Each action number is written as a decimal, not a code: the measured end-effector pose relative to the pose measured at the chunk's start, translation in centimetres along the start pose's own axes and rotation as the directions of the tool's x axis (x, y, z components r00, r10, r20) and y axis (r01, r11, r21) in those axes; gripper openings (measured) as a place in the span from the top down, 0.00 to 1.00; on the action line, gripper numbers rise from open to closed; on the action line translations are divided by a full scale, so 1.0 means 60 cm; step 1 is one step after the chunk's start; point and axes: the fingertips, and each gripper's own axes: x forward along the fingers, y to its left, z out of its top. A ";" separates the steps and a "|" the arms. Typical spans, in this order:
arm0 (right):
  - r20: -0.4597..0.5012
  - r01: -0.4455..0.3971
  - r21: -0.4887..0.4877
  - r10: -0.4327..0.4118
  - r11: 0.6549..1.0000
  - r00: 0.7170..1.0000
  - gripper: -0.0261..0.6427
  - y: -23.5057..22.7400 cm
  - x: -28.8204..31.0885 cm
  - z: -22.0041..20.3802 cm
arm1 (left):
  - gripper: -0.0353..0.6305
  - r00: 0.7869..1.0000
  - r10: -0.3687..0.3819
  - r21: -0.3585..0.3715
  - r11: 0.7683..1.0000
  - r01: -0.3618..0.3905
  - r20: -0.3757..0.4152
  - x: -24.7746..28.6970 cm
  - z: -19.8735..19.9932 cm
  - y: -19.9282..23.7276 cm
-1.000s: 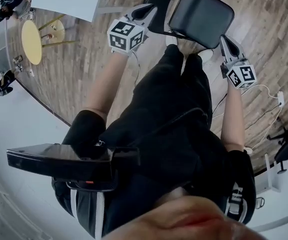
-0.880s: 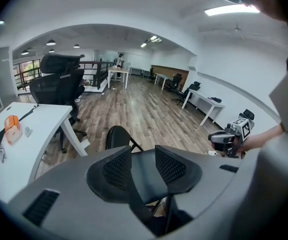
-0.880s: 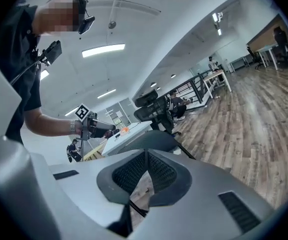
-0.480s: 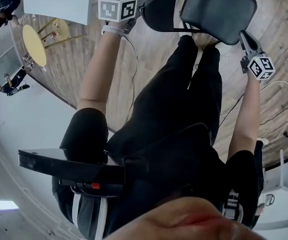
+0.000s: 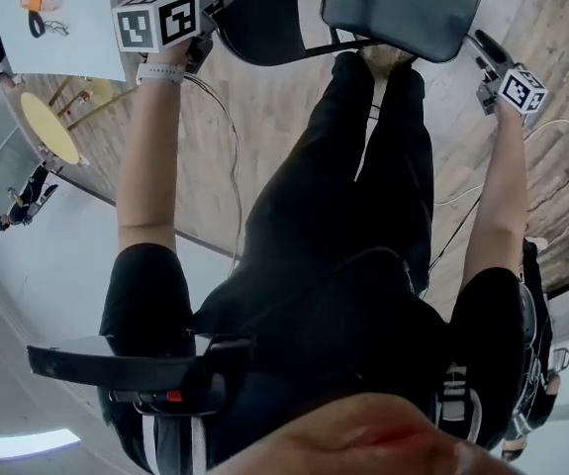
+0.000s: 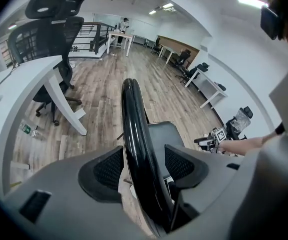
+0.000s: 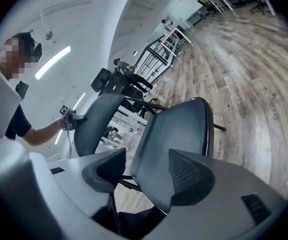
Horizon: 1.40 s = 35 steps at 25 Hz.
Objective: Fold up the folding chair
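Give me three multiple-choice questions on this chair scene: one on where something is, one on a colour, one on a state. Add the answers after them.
1. What stands between the left gripper's jaws?
A. a broom handle
B. the backrest's rim
C. a rope

2. What colour is the seat?
A. black
B. red
C. white

3. How do the right gripper's jaws stand?
A. shut and empty
B. shut on a cup
C. apart, with the seat's edge between them

Answers:
1 B: the left gripper view shows the glossy dark rim running between the jaws, which have just been opening.
2 A: it shows black in the head view and in the right gripper view.
3 C: in the right gripper view the jaws, which have just been opening, stand wide round the seat's edge.
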 end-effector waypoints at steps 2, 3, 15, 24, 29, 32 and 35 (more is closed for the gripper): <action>-0.007 -0.012 0.051 0.012 0.999 1.000 0.57 -0.029 0.004 -0.018 | 0.56 1.000 0.003 0.004 1.000 -0.003 -0.031 0.008 -0.007 0.004; -0.009 -0.020 0.081 0.021 0.997 1.000 0.55 -0.045 0.003 -0.025 | 0.56 0.999 0.004 0.008 1.000 -0.004 -0.048 0.013 -0.011 0.005; -0.037 -0.095 0.242 0.107 0.966 0.994 0.49 -0.194 0.048 -0.026 | 0.74 0.986 -0.028 0.011 0.999 0.030 -0.164 0.055 -0.017 -0.008; -0.040 -0.119 0.312 0.138 0.943 0.990 0.48 -0.247 0.083 -0.049 | 0.86 0.981 -0.094 -0.106 0.991 0.076 -0.172 0.057 -0.018 -0.027; -0.026 -0.203 0.376 0.229 0.904 0.973 0.49 -0.251 0.114 -0.059 | 0.87 0.977 -0.097 -0.138 0.988 0.072 -0.188 0.058 -0.023 -0.018; -0.014 -0.258 0.391 0.286 0.884 0.958 0.49 -0.243 0.129 -0.055 | 0.87 0.976 -0.092 -0.150 0.987 0.063 -0.196 0.057 -0.026 -0.013; 0.002 -0.314 0.409 0.343 0.857 0.939 0.56 -0.234 0.137 -0.053 | 0.87 0.976 -0.089 -0.149 0.987 0.059 -0.199 0.057 -0.025 -0.011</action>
